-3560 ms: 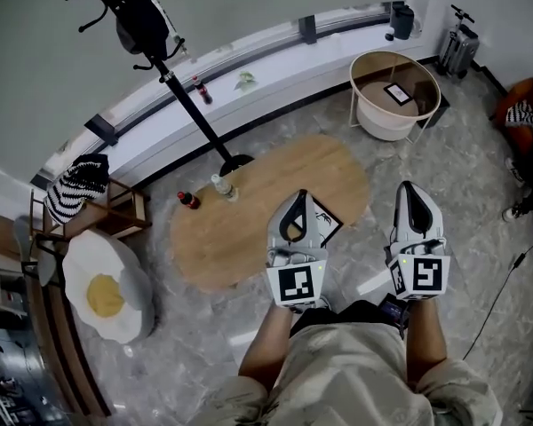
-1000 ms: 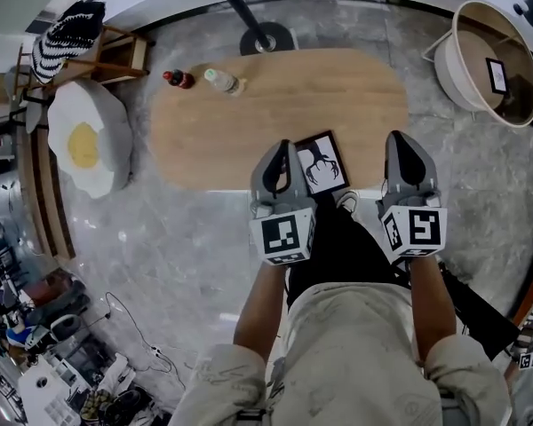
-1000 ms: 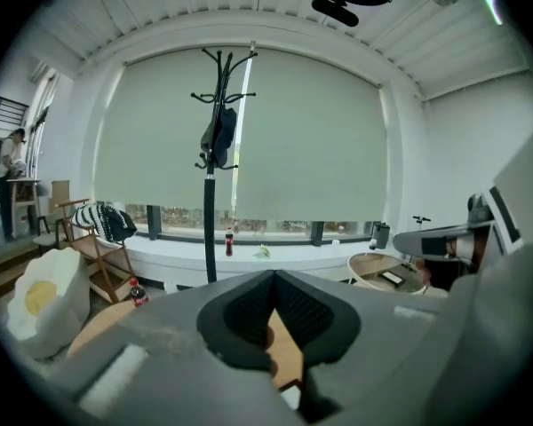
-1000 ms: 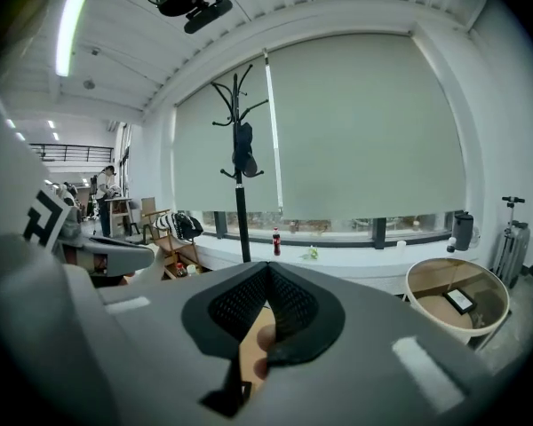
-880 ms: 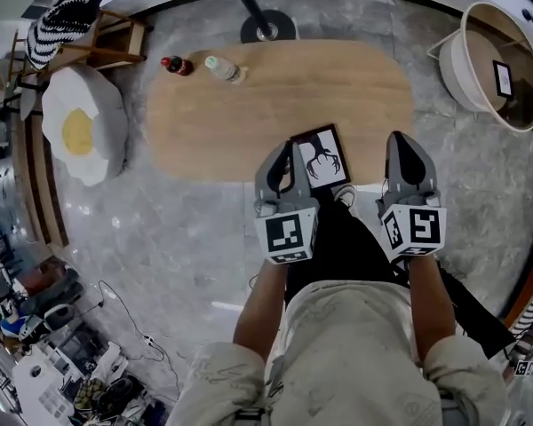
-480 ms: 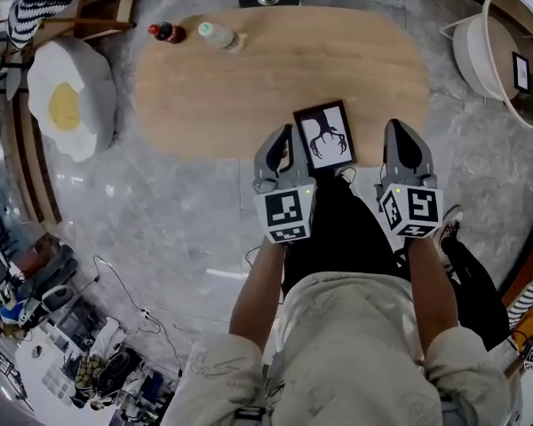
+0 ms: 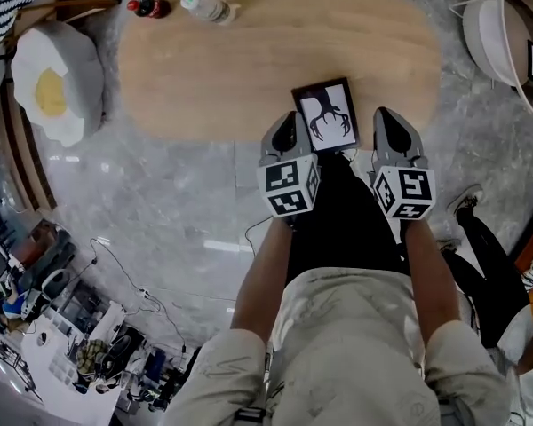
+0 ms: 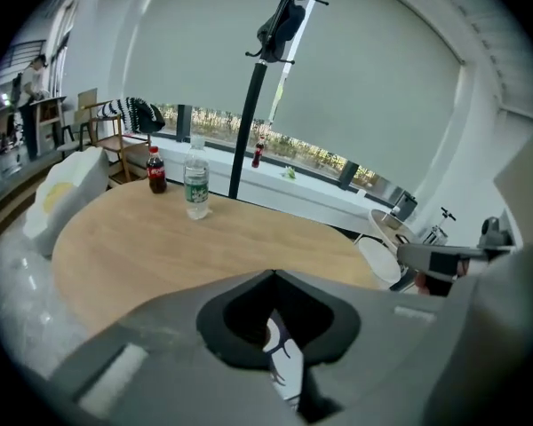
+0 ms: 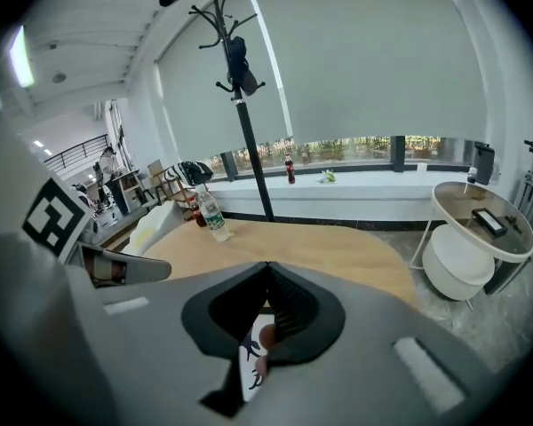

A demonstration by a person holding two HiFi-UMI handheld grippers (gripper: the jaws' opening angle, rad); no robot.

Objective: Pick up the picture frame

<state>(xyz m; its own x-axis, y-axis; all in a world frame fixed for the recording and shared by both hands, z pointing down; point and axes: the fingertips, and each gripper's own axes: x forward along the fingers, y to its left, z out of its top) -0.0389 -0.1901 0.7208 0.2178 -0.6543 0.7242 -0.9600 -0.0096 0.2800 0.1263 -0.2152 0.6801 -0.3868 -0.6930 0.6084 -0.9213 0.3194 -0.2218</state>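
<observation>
The picture frame (image 7: pixel 325 117), black-rimmed with a dark drawing on white, lies flat near the front edge of the oval wooden table (image 7: pixel 213 69). My left gripper (image 7: pixel 286 131) hangs shut just left of the frame. My right gripper (image 7: pixel 386 124) hangs shut just right of it. Neither touches the frame. In the left gripper view a sliver of the frame (image 8: pixel 282 366) shows through the gap below the closed jaws. The right gripper view shows the same frame (image 9: pixel 251 366) in its own gap.
A cola bottle (image 7: pixel 147 7) and a water bottle (image 7: pixel 204 6) stand at the table's far left. A fried-egg cushion (image 7: pixel 49 91) lies on the floor at left. A round white side table (image 7: pixel 497 38) stands at right. A coat stand (image 8: pixel 258 78) rises behind the table.
Both grippers have sunk toward the table and now flank the frame's near end. The head view has closed in on the table. Both jaws stayed shut.
</observation>
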